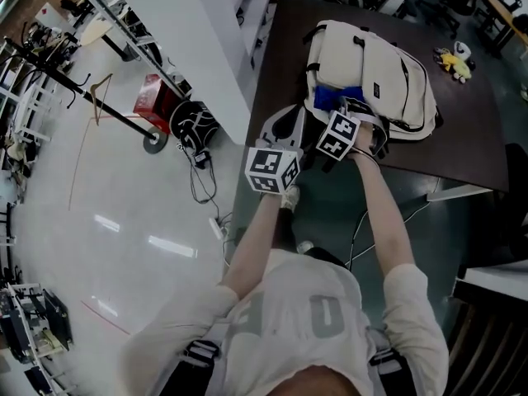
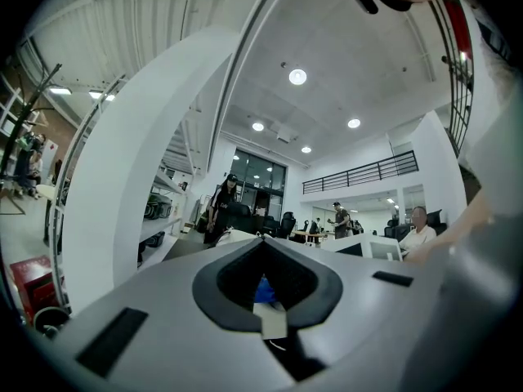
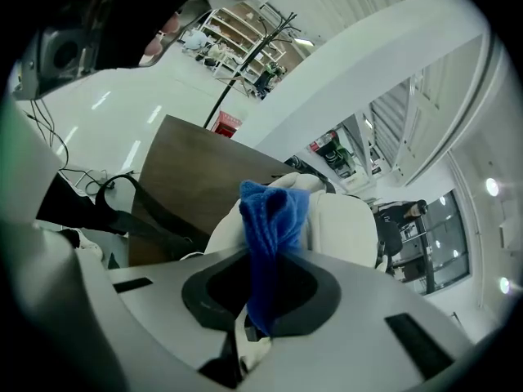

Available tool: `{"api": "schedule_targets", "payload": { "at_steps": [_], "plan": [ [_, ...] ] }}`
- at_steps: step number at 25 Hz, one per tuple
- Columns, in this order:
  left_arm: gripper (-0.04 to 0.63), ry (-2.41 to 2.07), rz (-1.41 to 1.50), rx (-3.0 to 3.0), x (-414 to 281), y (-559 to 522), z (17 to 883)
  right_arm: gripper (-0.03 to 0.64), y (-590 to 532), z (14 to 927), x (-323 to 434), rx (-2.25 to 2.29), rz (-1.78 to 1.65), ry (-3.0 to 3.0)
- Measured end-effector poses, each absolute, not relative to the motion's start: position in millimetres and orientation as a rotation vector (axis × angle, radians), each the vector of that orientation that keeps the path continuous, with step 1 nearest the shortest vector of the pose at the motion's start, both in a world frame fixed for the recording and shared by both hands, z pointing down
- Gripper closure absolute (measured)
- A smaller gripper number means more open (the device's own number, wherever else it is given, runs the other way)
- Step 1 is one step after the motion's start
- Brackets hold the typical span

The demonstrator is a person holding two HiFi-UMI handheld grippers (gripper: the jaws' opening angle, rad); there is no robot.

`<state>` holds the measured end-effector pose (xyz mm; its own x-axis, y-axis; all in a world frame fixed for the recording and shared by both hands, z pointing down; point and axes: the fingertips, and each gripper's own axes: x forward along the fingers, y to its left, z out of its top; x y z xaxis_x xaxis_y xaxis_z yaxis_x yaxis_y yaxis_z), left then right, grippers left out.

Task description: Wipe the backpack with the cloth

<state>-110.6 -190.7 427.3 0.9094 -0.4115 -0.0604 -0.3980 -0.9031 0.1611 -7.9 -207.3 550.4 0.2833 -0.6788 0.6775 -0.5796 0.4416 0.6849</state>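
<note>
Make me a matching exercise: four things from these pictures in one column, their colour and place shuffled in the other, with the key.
Things:
1. cloth
2. backpack
3. toy
4. box

Colour and place:
A. red, on the floor
B. cream, lying on the table
C. yellow, toward the table's far right corner
D. blue, held in the right tongs

Pairs: 1-D, 2-B, 3-C, 4-A
</note>
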Motion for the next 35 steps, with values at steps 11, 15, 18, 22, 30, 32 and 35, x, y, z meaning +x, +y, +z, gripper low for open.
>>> {"api": "schedule_targets", "payload": {
  "at_steps": [11, 15, 18, 22, 30, 32, 35],
  "plan": [
    [0.592, -0.602, -0.152, 2.938, -97.9, -176.1, 420.8, 0.575, -196.2, 543.1, -24.0, 1.198, -0.141, -1.421],
    [0.592, -0.603, -0.153, 2.938, -87.4, -175.4, 411.3, 0.575, -200.3, 499.4, -16.9, 1.251, -0.241, -1.438],
    [0.592, -0.594, -0.166, 2.952, -65.0, -185.0, 402.8, 0.577, -216.8, 453.9, 9.3, 1.332, -0.323, -1.419],
    [0.592, -0.573, -0.201, 2.965, -17.0, -213.2, 387.5, 0.575, -249.4, 405.7, 69.3, 1.4, -0.385, -1.366],
    [0.592, -0.513, -0.264, 2.964, 93.6, -281.0, 359.2, 0.575, -307.1, 378.1, 223.4, 1.479, -0.269, -1.293],
    [0.592, -0.505, -0.252, 2.948, 114.1, -292.6, 362.8, 0.575, -320.0, 385.0, 248.0, 1.482, -0.221, -1.305],
    [0.592, -0.519, -0.208, 2.92, 135.9, -305.9, 376.6, 0.575, -338.4, 408.6, 268.8, 1.433, -0.159, -1.33]
  ]
}}
